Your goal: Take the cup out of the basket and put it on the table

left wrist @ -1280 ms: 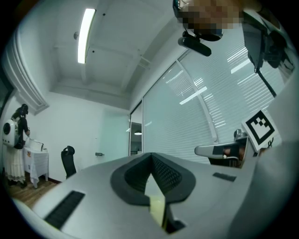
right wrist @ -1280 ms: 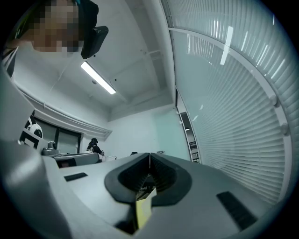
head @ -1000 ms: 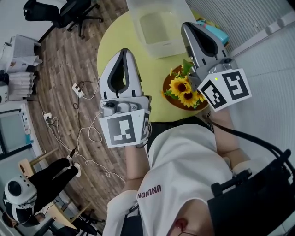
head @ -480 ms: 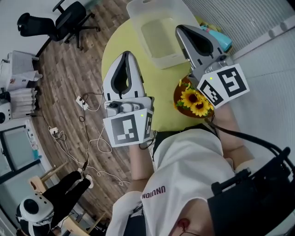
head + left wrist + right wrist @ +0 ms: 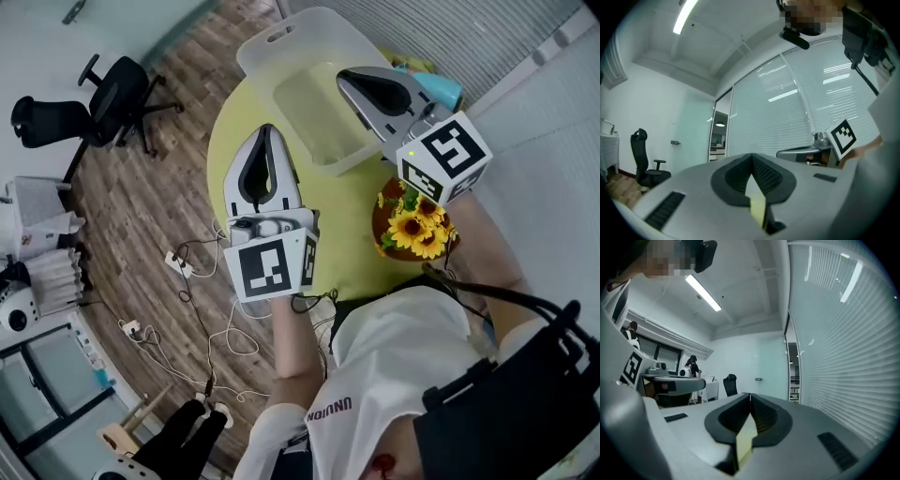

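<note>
- Two handheld grippers hover over a round yellow table (image 5: 347,216): L gripper (image 5: 266,133) above the near-left edge, R gripper (image 5: 349,81) above the far-right part, its tip over the basket's right side.
- Jaws: both pairs fully closed, tips meeting, nothing between them, per each gripper view.
- Basket (image 5: 272,42), translucent white, sits at the table's far edge. Its inside looks bare; no cup made out in it.
- Light-blue thing (image 5: 442,89) at the far-right edge, just beside the basket & partly behind the R gripper: poss. the cup, cannot tell.
- Step in hand, as judged: approach, task barely begun. To do it well: locate the cup first, part the jaws before going down, come in from above w/o nudging the basket wall, close on the cup's wall, lift straight, set down on bare table clear of the sunflowers (image 5: 417,225) at the near-right edge.
- Count: 2 grippers, 1 basket, 1 table, 1 bunch of sunflowers, 0 cups confirmed.
</note>
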